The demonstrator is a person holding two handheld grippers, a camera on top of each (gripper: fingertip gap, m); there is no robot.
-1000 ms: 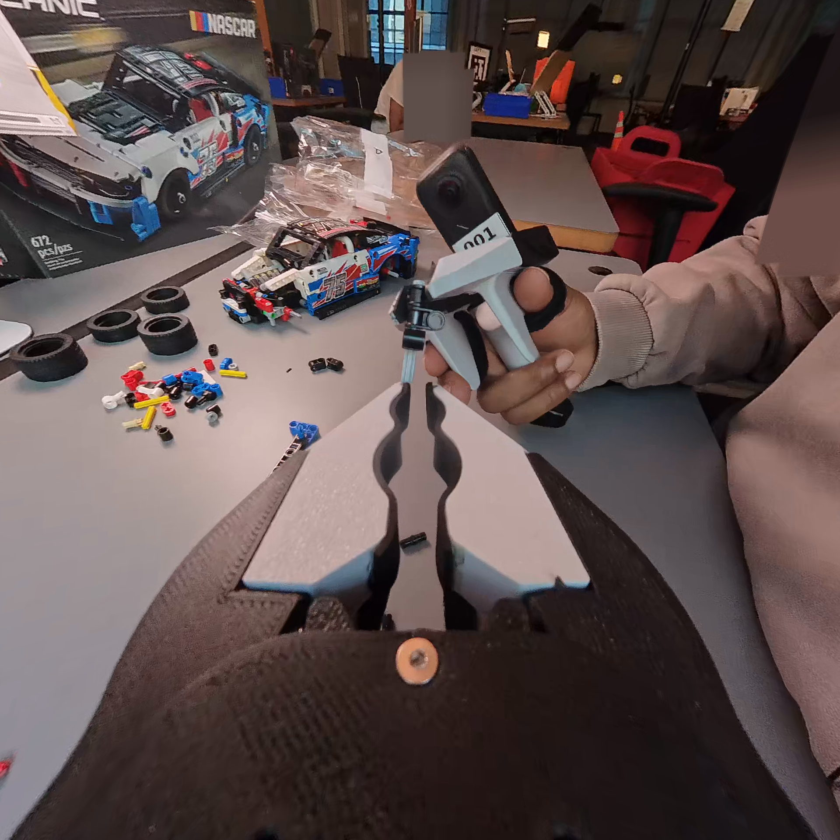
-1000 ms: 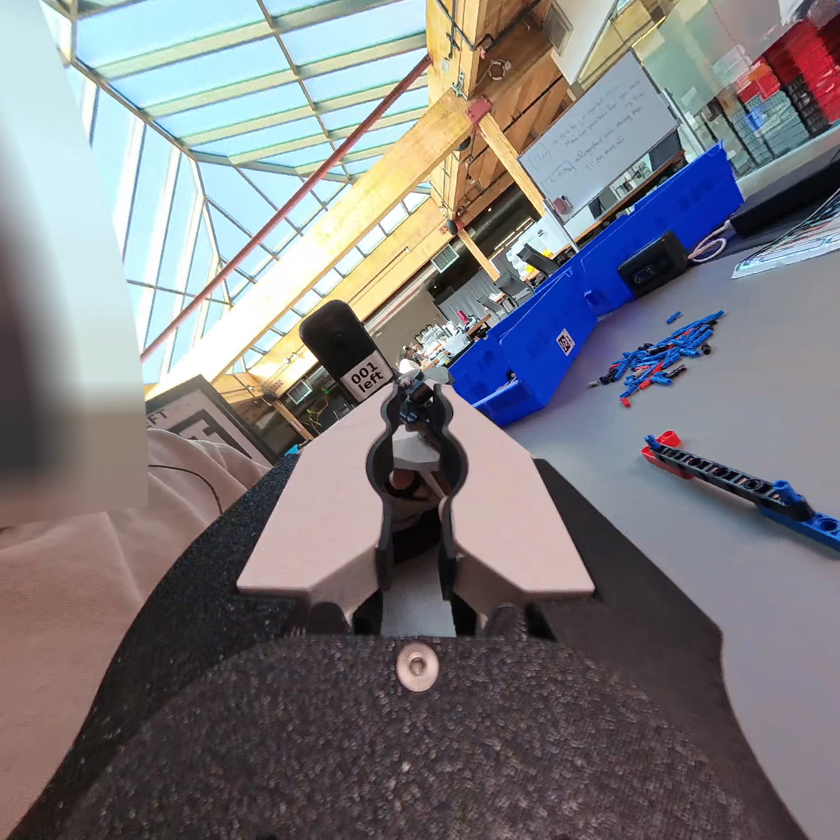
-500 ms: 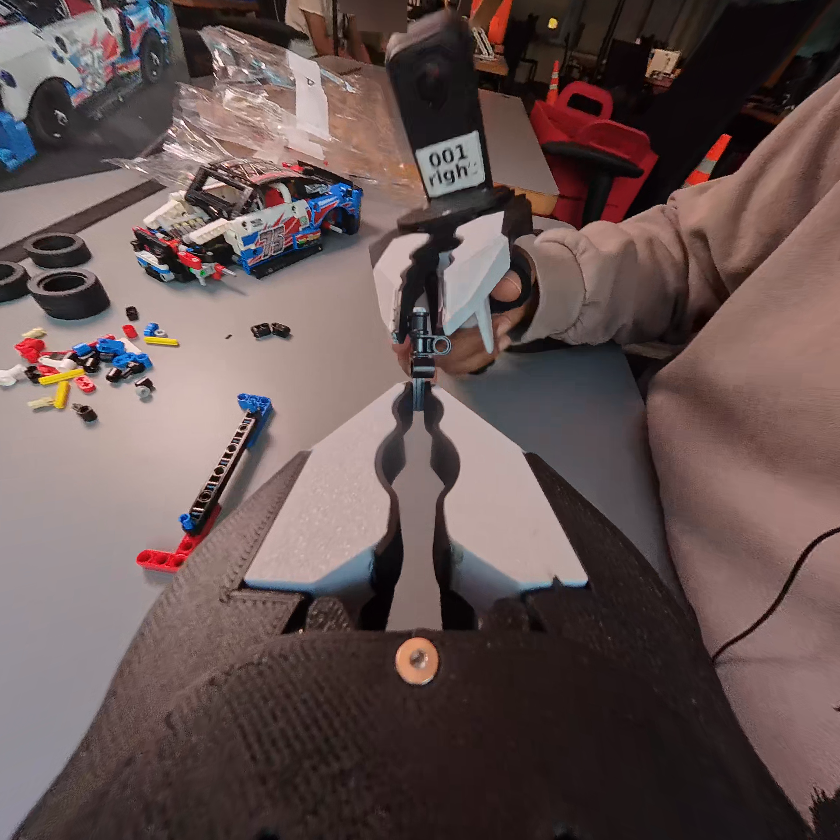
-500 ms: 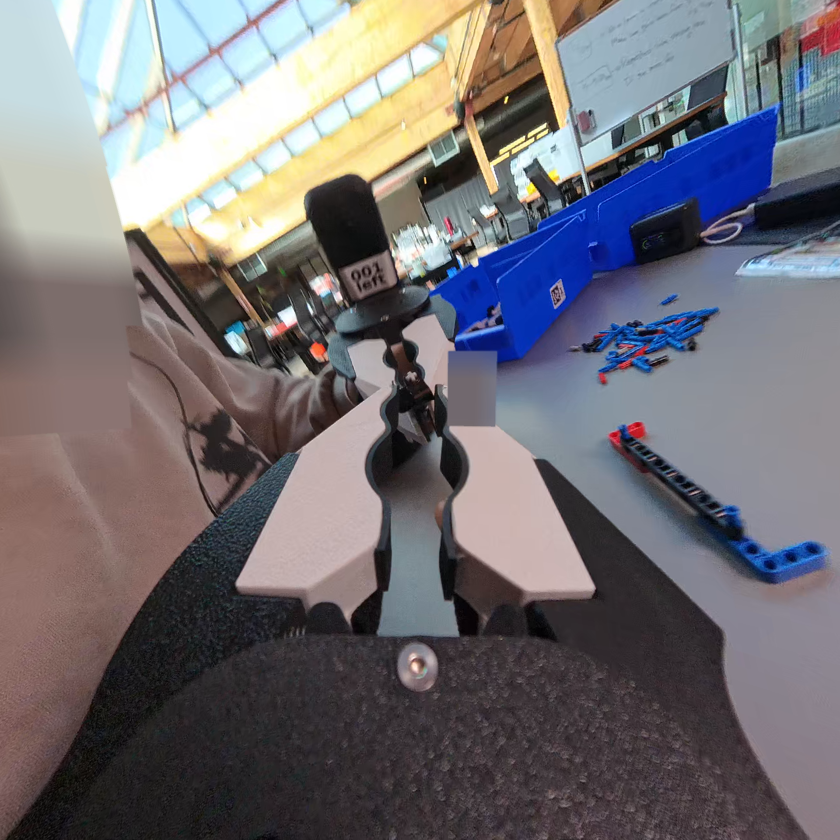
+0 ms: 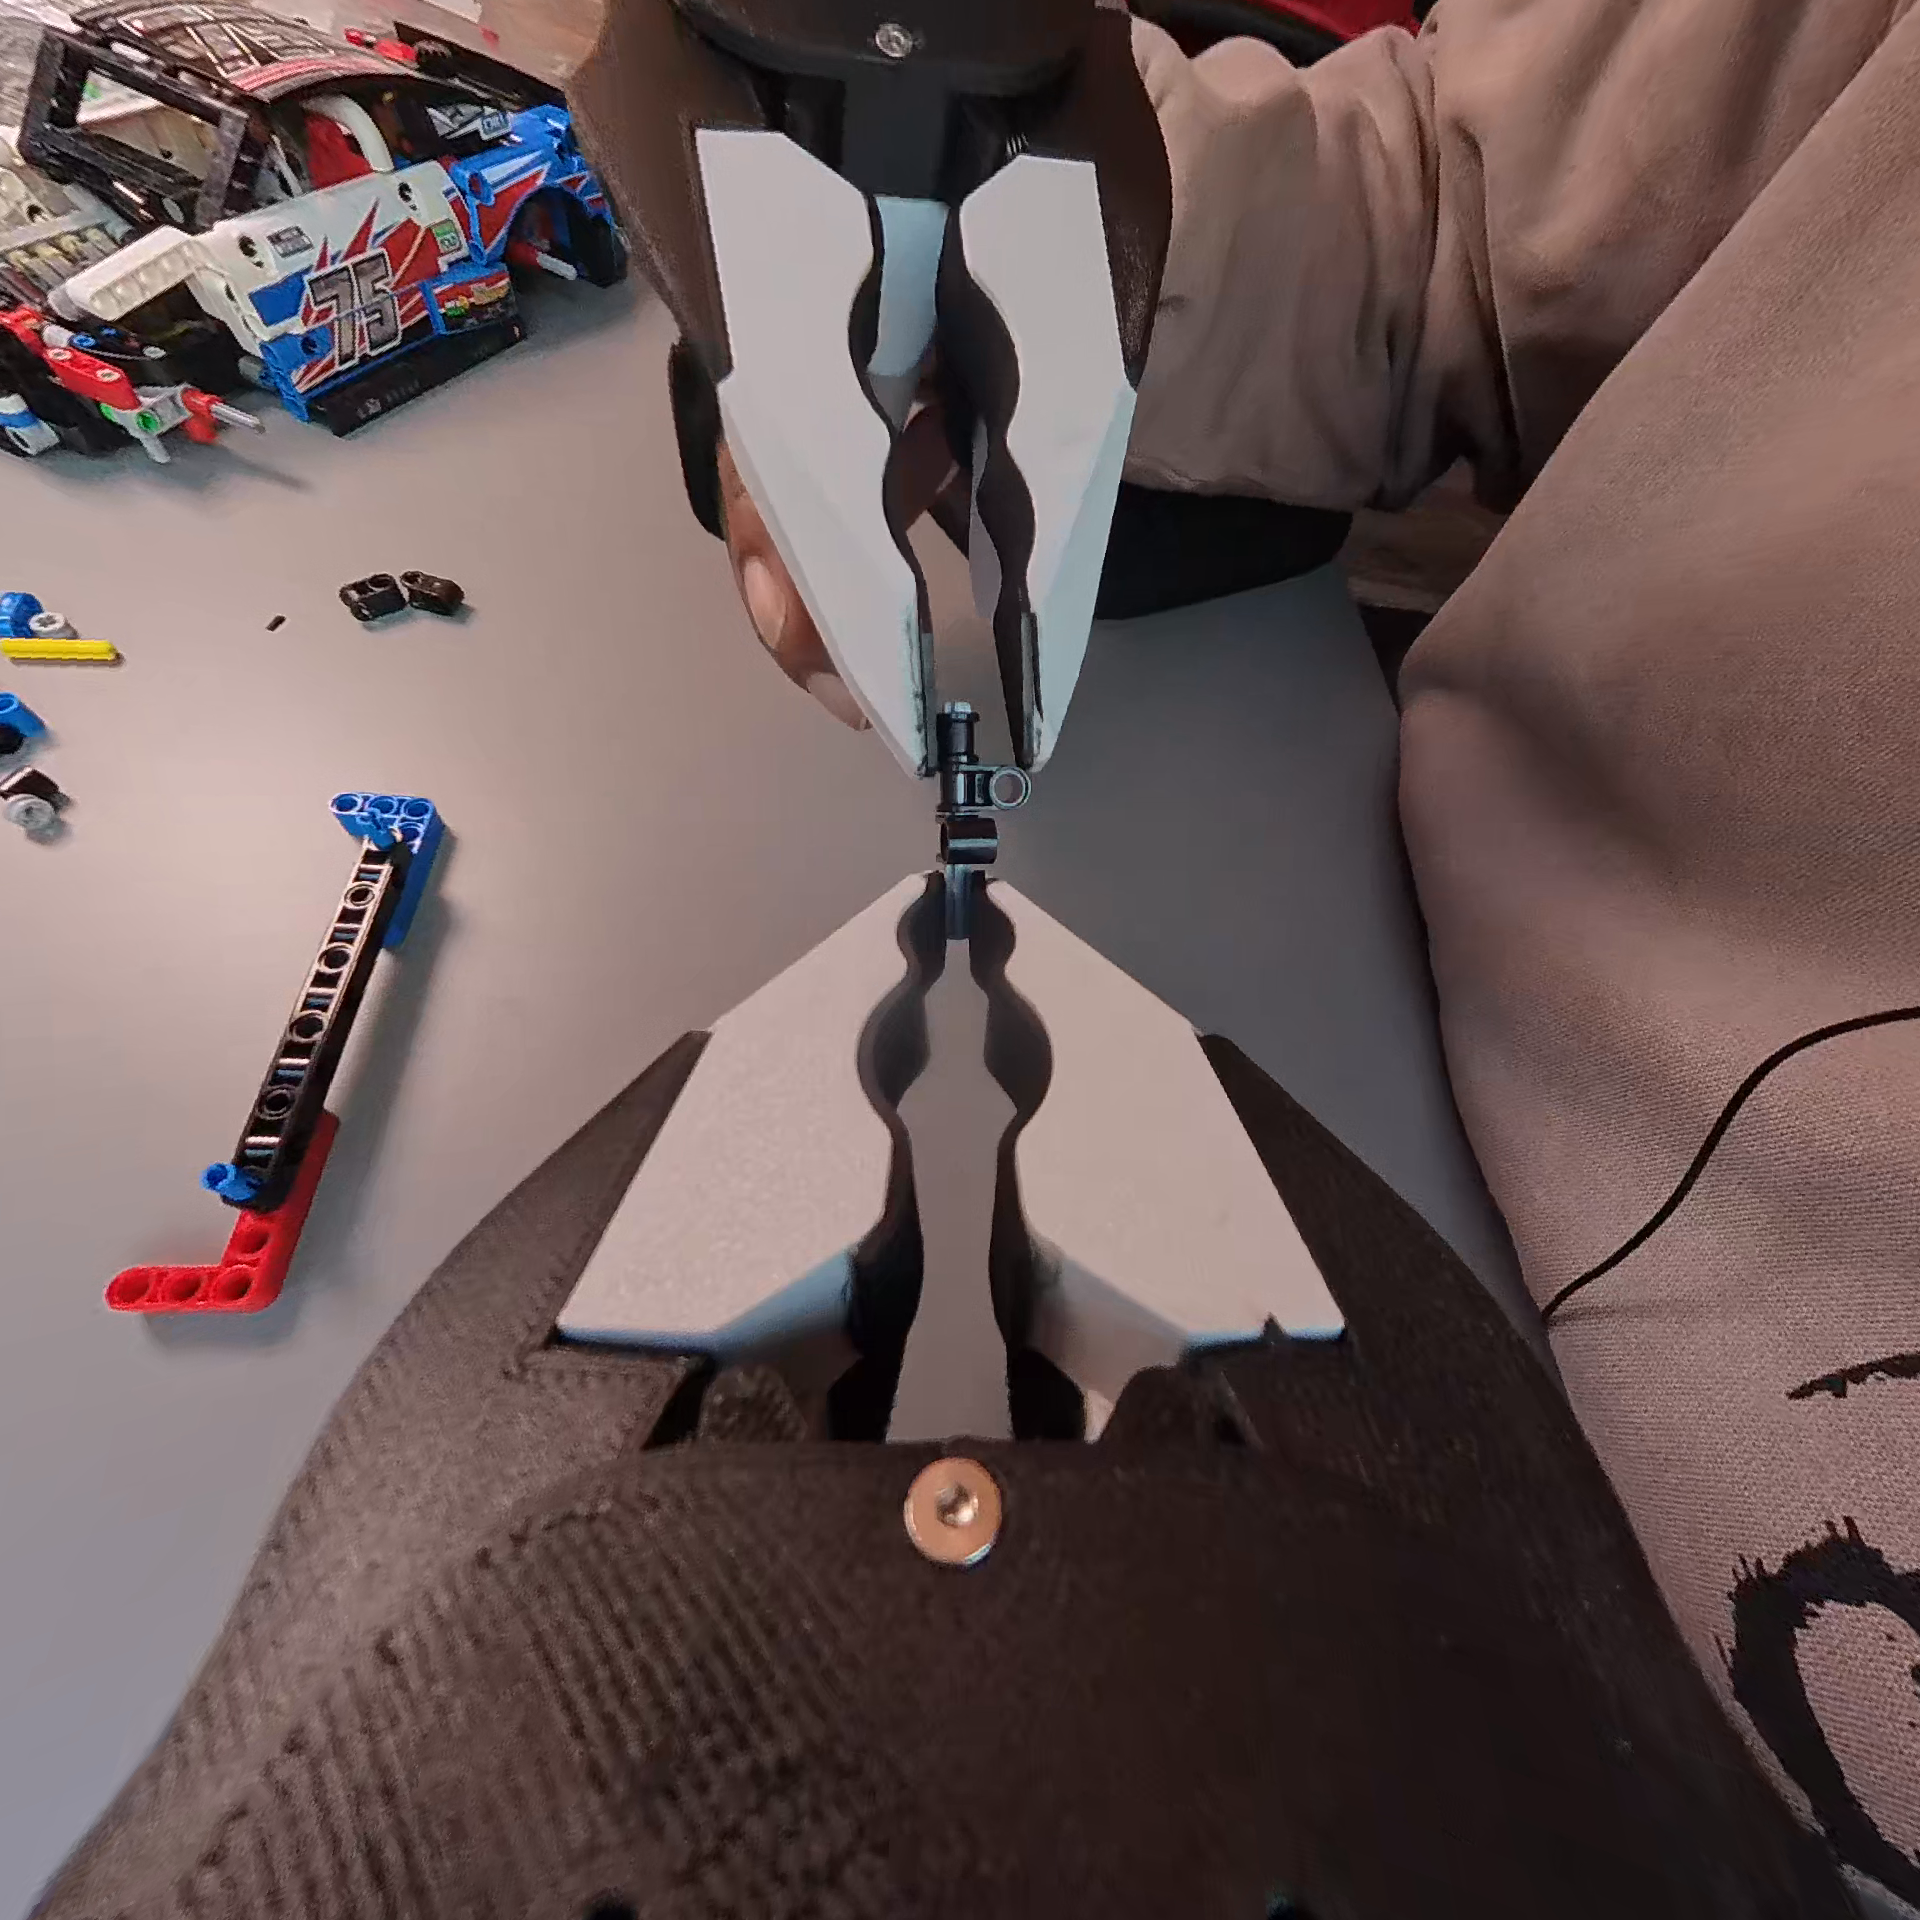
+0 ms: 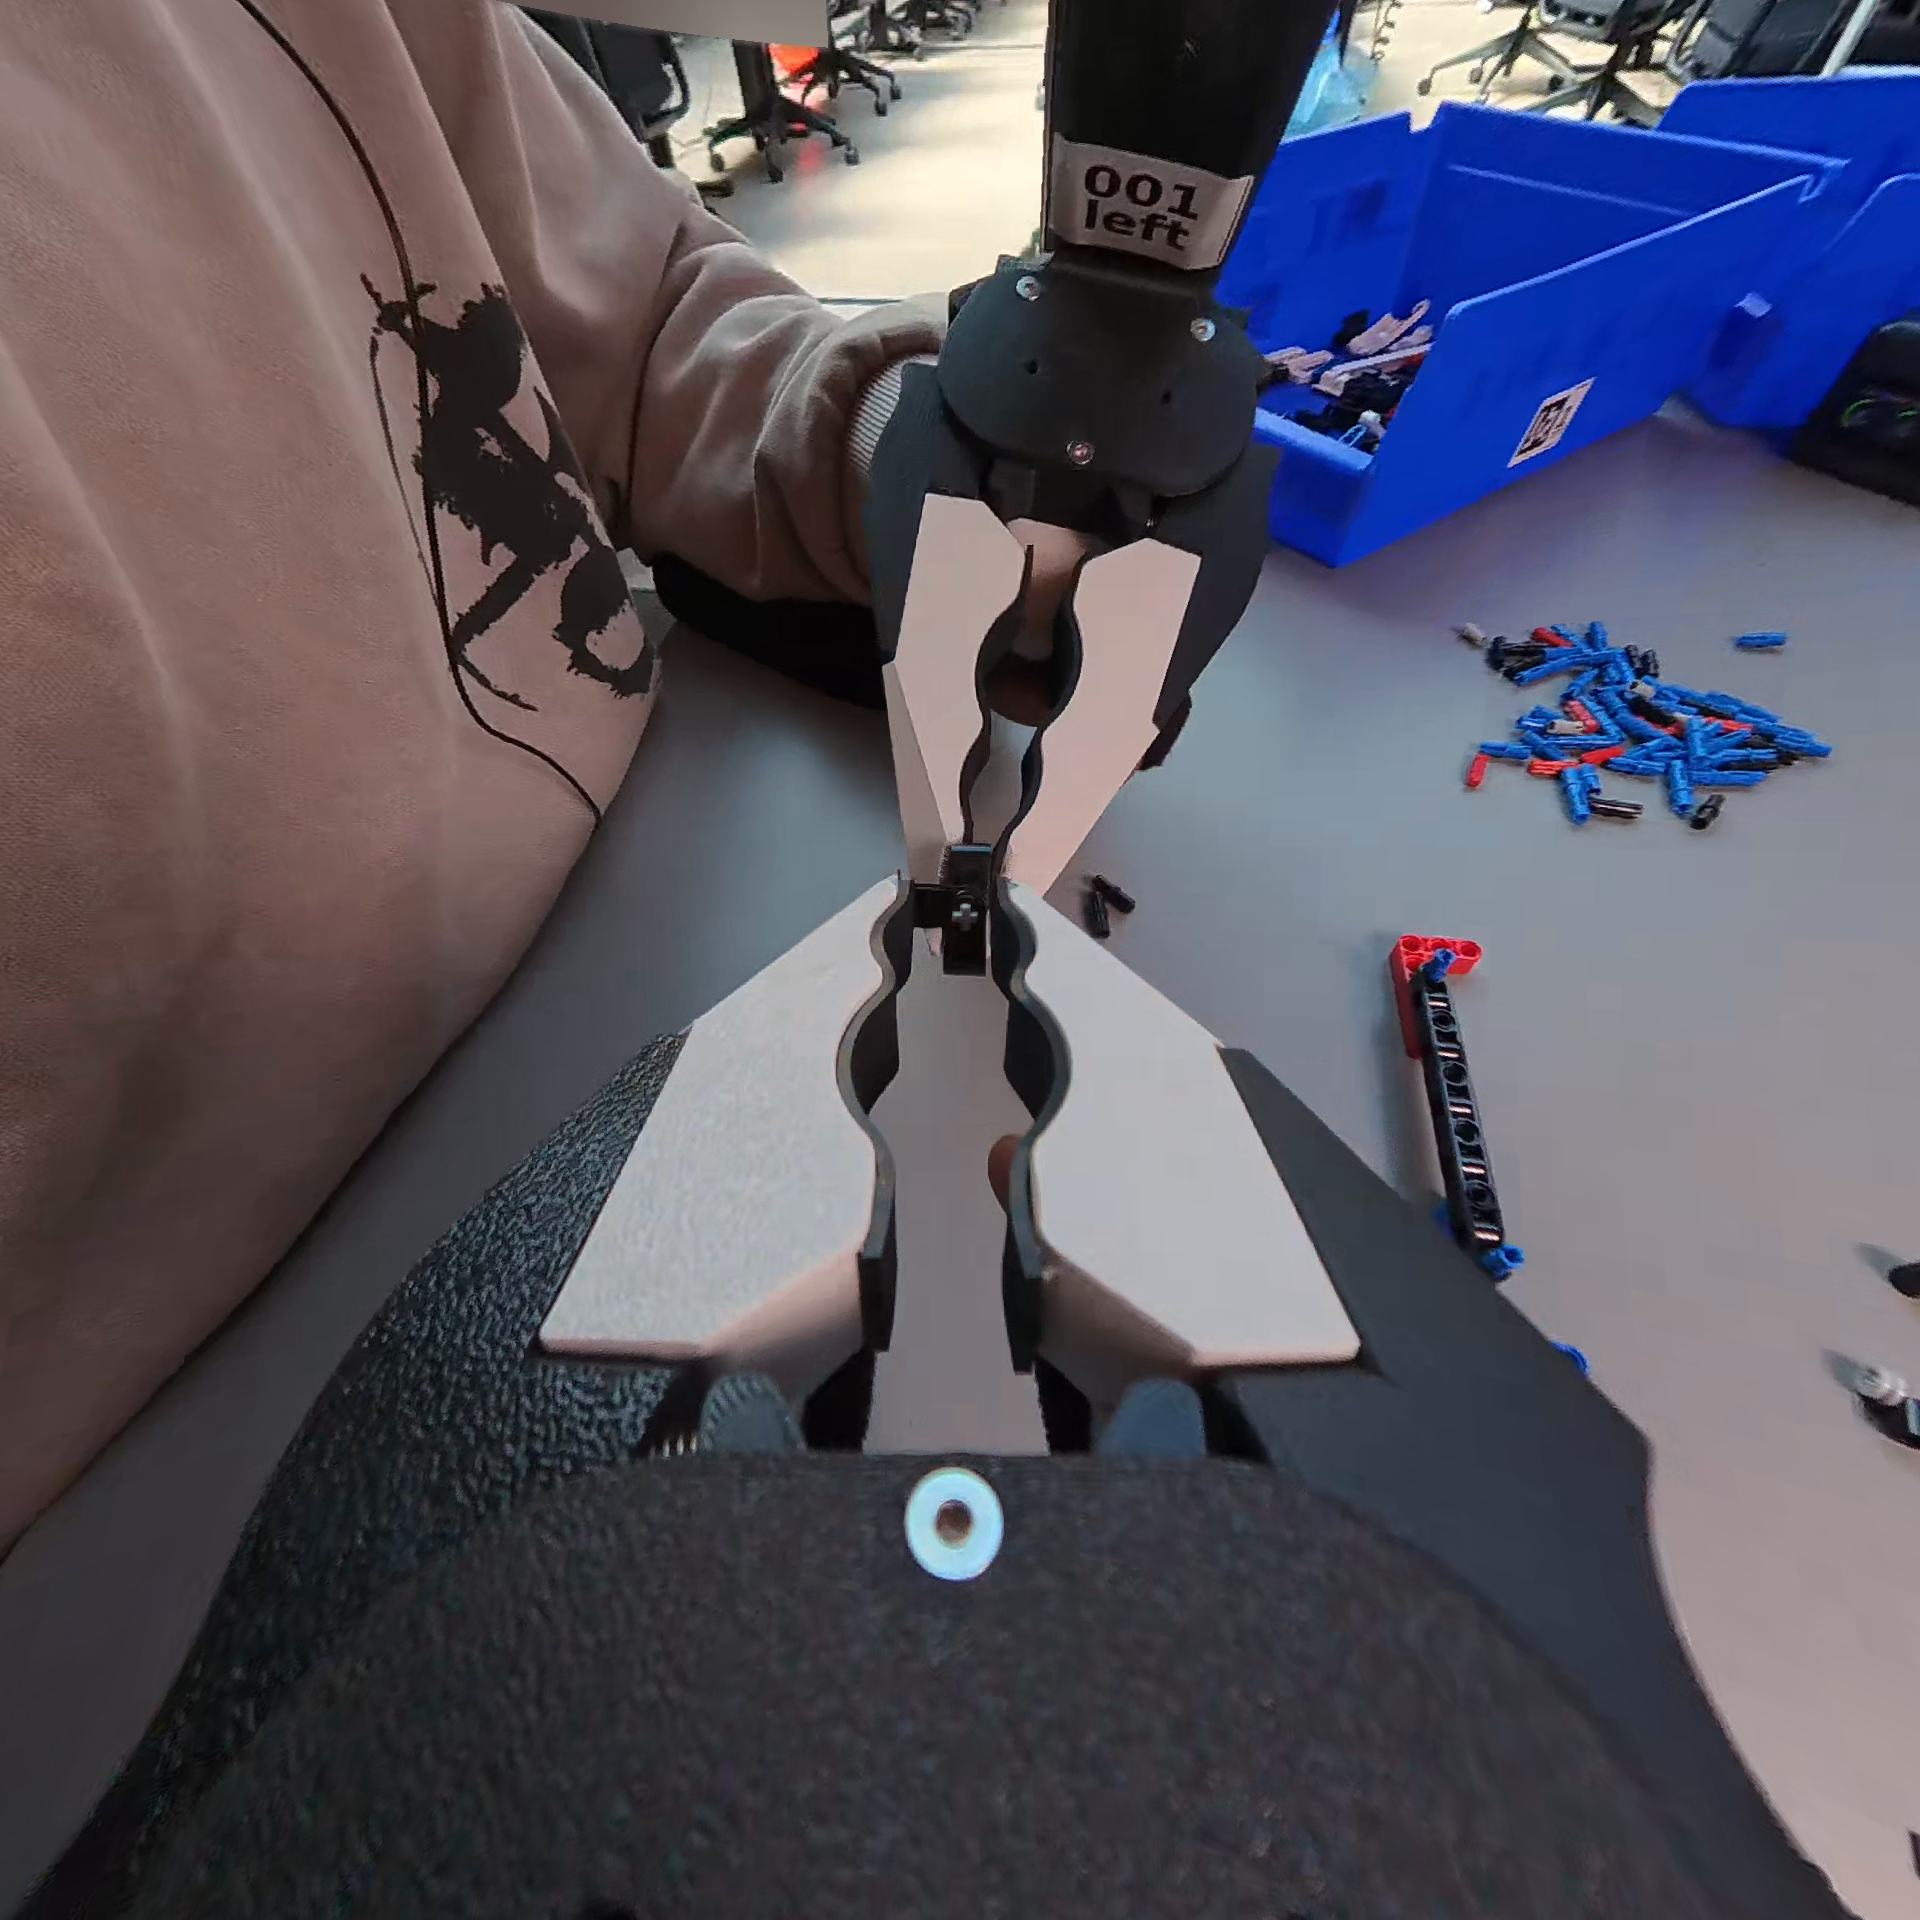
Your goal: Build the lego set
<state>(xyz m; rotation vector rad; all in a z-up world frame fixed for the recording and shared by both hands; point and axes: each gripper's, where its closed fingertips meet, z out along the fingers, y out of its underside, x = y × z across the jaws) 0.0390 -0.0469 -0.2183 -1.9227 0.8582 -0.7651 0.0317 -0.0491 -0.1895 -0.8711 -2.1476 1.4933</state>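
My left gripper [image 5: 961,883] and my right gripper [image 6: 956,896] meet tip to tip just above the grey table [image 5: 623,727]. The right gripper, which shows from above in the left wrist view [image 5: 971,764], is shut on a small black connector with a side ring [image 5: 979,788], also visible in its own view [image 6: 962,923]. The left gripper, which shows in the right wrist view [image 6: 977,844], is shut on a small dark pin piece [image 5: 958,906]. The two pieces touch end to end in one line. Whether they are pushed fully together I cannot tell.
A part-built race car [image 5: 312,260] stands at the far left. A black beam with blue and red corner pieces [image 5: 312,1039] lies on the table. Loose small parts [image 5: 400,594], a pile of blue pins [image 6: 1642,727] and blue bins [image 6: 1507,312] are nearby. A person's sleeve [image 5: 1558,623] is close by. My two grippers' fingertips are within a few centimetres of each other. The part-built race car [image 5: 312,260] is about 30 cm from both grippers' fingertips.
Both grippers have tilted down toward the table and closed in on each other. The held pieces now meet end to end close in front of both cameras.
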